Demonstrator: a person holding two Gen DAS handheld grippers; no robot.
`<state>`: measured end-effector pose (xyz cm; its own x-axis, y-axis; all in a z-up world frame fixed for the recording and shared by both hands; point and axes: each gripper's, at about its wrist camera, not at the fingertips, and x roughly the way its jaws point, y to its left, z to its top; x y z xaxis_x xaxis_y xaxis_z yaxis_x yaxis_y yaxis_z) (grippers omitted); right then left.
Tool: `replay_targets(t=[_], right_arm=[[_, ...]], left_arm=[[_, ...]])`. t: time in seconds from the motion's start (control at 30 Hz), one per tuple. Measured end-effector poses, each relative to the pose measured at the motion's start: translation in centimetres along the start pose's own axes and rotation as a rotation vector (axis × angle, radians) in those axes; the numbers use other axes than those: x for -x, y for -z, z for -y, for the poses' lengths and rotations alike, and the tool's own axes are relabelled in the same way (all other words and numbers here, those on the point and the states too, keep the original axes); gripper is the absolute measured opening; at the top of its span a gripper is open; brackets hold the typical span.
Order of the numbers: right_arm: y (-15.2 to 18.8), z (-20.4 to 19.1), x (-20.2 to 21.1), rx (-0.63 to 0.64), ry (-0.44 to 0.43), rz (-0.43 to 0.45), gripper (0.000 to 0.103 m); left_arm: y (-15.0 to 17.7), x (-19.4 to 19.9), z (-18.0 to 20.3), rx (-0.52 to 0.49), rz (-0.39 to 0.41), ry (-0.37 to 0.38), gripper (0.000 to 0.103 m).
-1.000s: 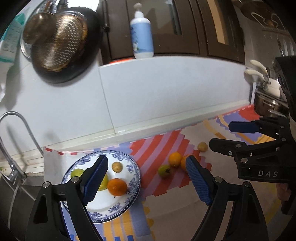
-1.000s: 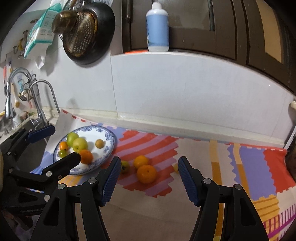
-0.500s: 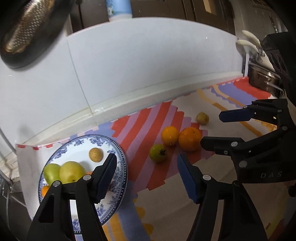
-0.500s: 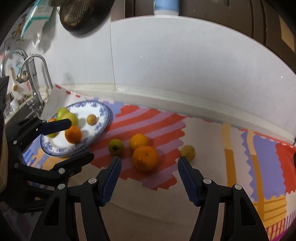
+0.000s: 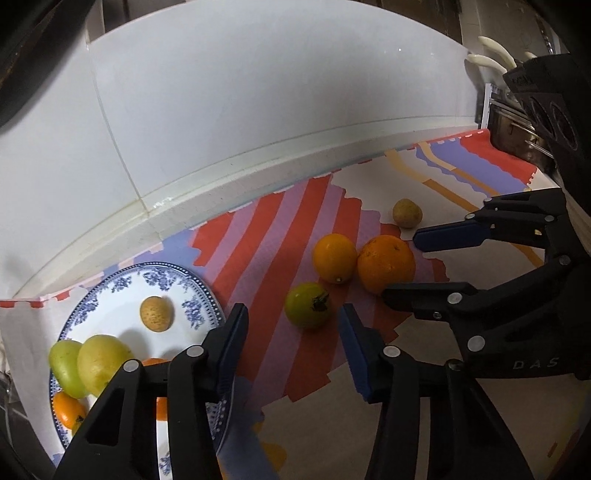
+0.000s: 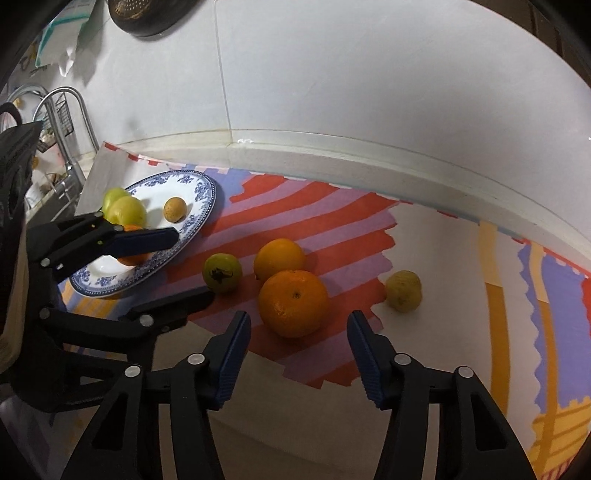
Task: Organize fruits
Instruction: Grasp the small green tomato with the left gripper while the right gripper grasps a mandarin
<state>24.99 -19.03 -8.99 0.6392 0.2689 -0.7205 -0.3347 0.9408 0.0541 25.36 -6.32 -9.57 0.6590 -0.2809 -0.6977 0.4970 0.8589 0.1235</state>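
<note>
A blue-and-white plate (image 5: 201, 286) (image 6: 207, 206) holds several fruits, among them a small brown one (image 5: 157, 314). Loose on the striped mat lie a green fruit (image 5: 308, 304) (image 6: 222, 272), a small orange (image 5: 334, 257) (image 6: 280, 258), a big orange (image 5: 386, 264) (image 6: 293, 302) and a small yellowish fruit (image 5: 406, 213) (image 6: 403, 291). My left gripper (image 5: 291, 321) (image 6: 192, 266) is closing, its tips on either side of the green fruit's near edge without touching it. My right gripper (image 6: 299, 319) (image 5: 400, 266) is closing too; the big orange sits between its tips, and the pads stay clear of it.
A white tiled wall with a raised ledge (image 6: 332, 144) runs behind the mat. A faucet and sink rack (image 6: 70, 122) stand left of the plate. A metal pot (image 5: 517, 129) sits at the far right. A dark colander (image 6: 147, 14) hangs above.
Both grippers have come down and closer to the loose fruits. The left one moved from over the plate to the green fruit. Both pairs of jaws have narrowed.
</note>
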Motion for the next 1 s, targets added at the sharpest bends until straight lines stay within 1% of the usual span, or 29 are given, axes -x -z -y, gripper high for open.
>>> replay_targets(t=[0.07,0.17,0.23,0.33,0.47,0.67,1.0], right_arm=[[-0.2,0.1,-0.5,-0.002,-0.015,-0.004,0.050],[-0.3,0.4,-0.8,-0.012,-0.039,-0.008,0.049],[-0.5,0.5,-1.0,-0.018,-0.052,-0.009,0.048],[-0.5,0.6,-1.0,-0.023,-0.071,-0.010,0.044],[-0.5,0.6,-1.2,-0.023,-0.076,-0.008,0.044],[-0.4,0.6,-1.0,-0.039,-0.071,-0.003,0.043],[-0.5,0.5,1.0,-0.052,-0.065,0.030,0.043]], left_arm=[[-0.2,-0.4,0.0,0.001,-0.008,0.006,0.047],[-0.5,-1.0,0.0,0.004,-0.018,0.013,0.042],[-0.7,-1.3,0.1,0.005,-0.026,0.012,0.041],[-0.9,-2.0,0.3,0.000,-0.048,0.019,0.037],[-0.9,-2.3,0.7,-0.013,-0.058,0.022,0.030],[-0.8,-1.8,0.5,0.021,-0.050,0.007,0.030],[-1.1,1.5,0.3,0.083,0.010,-0.014,0.030]])
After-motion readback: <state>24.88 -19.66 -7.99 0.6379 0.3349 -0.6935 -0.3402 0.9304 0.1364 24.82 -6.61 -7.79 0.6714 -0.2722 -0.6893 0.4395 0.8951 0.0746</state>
